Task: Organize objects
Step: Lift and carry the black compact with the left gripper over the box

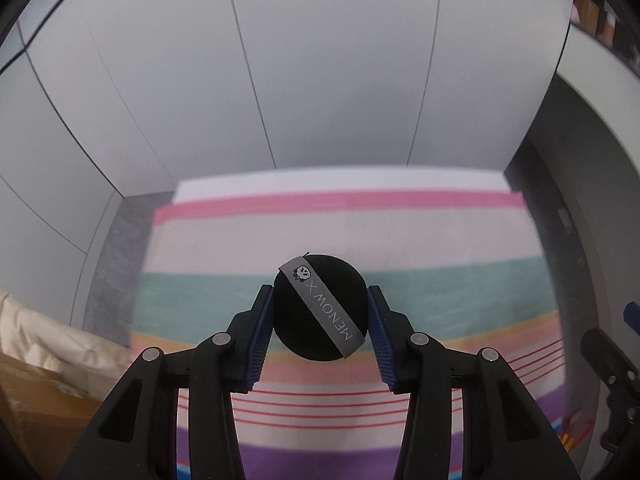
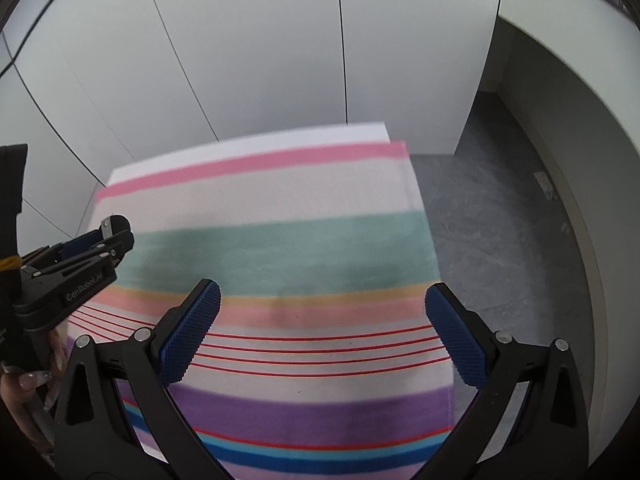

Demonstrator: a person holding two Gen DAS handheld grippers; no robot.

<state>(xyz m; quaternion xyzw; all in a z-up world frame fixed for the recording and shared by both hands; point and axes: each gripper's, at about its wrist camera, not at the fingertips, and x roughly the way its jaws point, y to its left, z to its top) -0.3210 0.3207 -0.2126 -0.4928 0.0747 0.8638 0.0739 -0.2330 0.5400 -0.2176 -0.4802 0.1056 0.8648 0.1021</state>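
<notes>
A round black powder puff (image 1: 304,312) with a grey ribbon band printed "MENOW X" sits between the blue pads of my left gripper (image 1: 320,308), which is shut on it and holds it above the striped cloth (image 1: 440,240). From the right wrist view the left gripper (image 2: 114,230) appears at the left edge with the black puff (image 2: 120,222) in its tips. My right gripper (image 2: 322,312) stands open over the striped cloth (image 2: 320,248) with nothing between its fingers.
The striped cloth covers a table set against pale wall panels (image 1: 320,80). Grey floor (image 2: 500,240) lies to the right of the table. A cream cushion (image 1: 48,332) and a cardboard box (image 1: 40,400) sit at the lower left. A hand (image 2: 24,384) holds the left gripper.
</notes>
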